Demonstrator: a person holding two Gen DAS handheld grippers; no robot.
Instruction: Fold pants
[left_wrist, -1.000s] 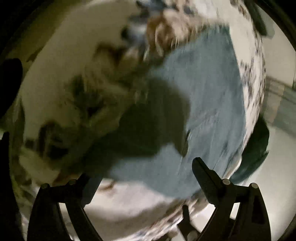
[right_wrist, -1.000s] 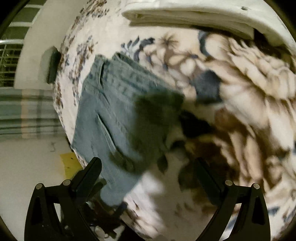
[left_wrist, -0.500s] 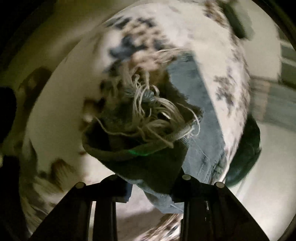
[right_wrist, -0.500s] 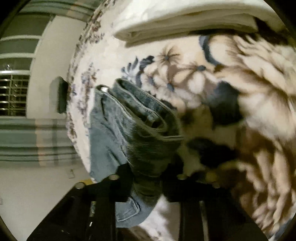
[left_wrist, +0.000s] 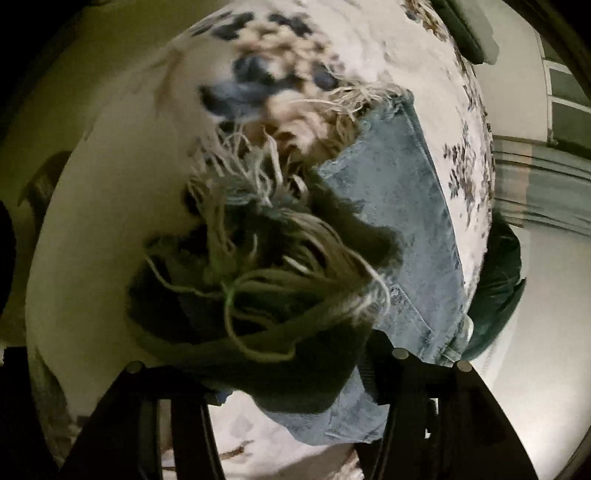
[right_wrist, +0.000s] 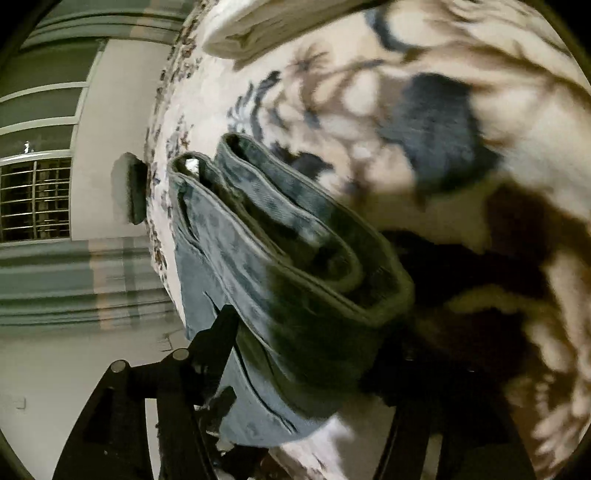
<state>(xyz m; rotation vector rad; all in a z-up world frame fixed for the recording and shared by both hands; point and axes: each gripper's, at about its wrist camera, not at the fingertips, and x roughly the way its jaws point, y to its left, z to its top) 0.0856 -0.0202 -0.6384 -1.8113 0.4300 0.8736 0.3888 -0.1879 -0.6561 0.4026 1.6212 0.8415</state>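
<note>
Light blue denim pants (left_wrist: 402, 221) lie folded on a floral blanket on a bed. My left gripper (left_wrist: 280, 373) is shut on the frayed hem end of the pants (left_wrist: 266, 295), lifted off the bed with loose pale threads hanging. My right gripper (right_wrist: 310, 347) is shut on the folded waistband side of the pants (right_wrist: 280, 236), where several stacked layers show. The rest of the denim stretches away toward the bed's edge in both views.
The cream, brown and blue floral blanket (right_wrist: 461, 110) covers the bed. A folded pale sheet or pillow (right_wrist: 280, 29) lies at the far end. Beyond the bed edge are a bare floor (right_wrist: 74, 369), a striped wall and a barred window (right_wrist: 33, 199).
Both grippers were open above the flat pants a second ago. They have closed on the fabric, the left on the frayed hem and the right on the waistband side, and lifted it.
</note>
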